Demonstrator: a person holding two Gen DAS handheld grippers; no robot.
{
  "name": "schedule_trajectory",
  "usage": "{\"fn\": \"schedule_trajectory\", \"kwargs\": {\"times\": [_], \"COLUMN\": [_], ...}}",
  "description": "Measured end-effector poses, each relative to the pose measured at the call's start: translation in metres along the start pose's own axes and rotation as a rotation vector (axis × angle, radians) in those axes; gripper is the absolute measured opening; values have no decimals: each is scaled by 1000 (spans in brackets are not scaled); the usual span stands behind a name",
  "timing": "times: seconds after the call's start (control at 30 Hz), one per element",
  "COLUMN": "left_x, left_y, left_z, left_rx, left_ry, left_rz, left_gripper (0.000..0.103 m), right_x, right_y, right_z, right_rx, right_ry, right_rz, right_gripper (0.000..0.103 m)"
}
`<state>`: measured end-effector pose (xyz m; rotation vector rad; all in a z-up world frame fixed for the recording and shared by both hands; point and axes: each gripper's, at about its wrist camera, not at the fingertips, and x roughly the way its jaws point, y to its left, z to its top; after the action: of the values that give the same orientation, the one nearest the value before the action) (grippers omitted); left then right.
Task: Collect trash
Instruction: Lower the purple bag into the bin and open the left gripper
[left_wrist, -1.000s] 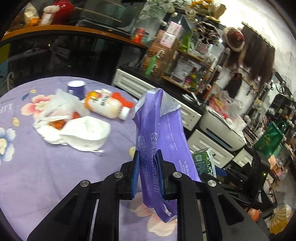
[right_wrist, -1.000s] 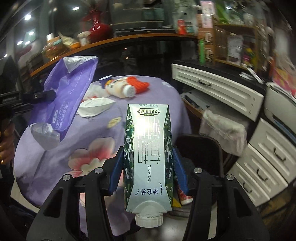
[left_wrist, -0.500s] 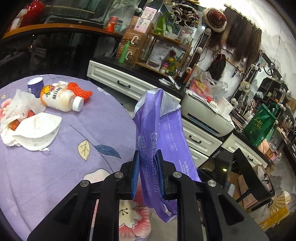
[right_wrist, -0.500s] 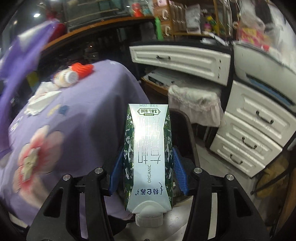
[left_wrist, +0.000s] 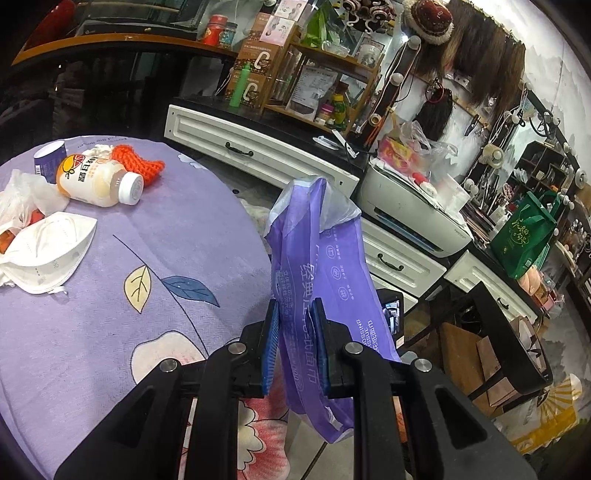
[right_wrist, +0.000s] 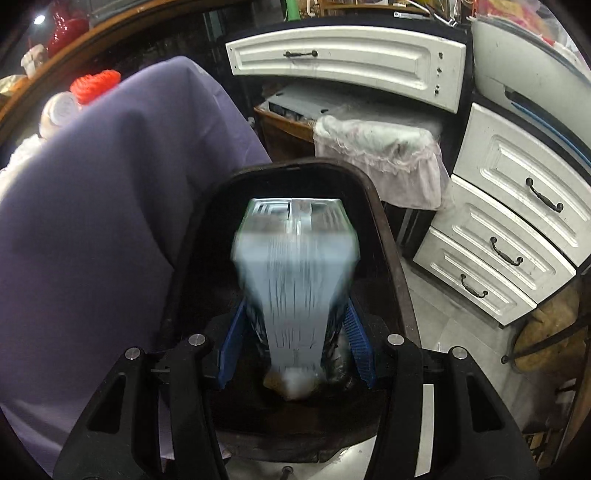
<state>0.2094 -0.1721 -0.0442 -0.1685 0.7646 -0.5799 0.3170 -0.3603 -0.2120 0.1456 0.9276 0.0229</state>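
- The left gripper (left_wrist: 294, 343) is clenched on a crumpled purple plastic tissue wrapper (left_wrist: 322, 273), its blue pads pinching the wrapper near the bottom; the wrapper stands up past the edge of the round table with a purple floral cloth (left_wrist: 110, 314).
- On that table lie a white folded face mask (left_wrist: 48, 251), a cream plastic bottle with a white cap (left_wrist: 98, 181) on its side, and a red knitted piece (left_wrist: 138, 166) just behind the bottle.
- The right gripper (right_wrist: 295, 350) has the blurred green-and-white milk carton (right_wrist: 295, 273) between its blue pads, above the open dark brown bin (right_wrist: 384, 236); the blur hides whether the pads press it.
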Motion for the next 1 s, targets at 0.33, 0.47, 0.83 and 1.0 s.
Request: {"fn": "schedule_trajectory", "kwargs": {"times": [0.33, 0.47, 0.83, 1.0], "left_x": [27, 45, 115, 145], "left_y": [-15, -26, -57, -62], "left_z": [1, 2, -1, -12], "left_rx": [61, 100, 154, 169], "left_ry": [42, 71, 203, 274], "left_rz": [16, 29, 73, 114], "left_gripper": [18, 18, 18, 18], "right_x": [-29, -59, -120, -137], "right_y": [-14, -27, -75, -87], "right_z": [-14, -30, -80, -94], "right_rx": [37, 42, 148, 180], "right_ry": [-43, -80, -109, -121], "right_rz": [-9, -53, -112, -120], "right_gripper": [57, 57, 57, 57]}}
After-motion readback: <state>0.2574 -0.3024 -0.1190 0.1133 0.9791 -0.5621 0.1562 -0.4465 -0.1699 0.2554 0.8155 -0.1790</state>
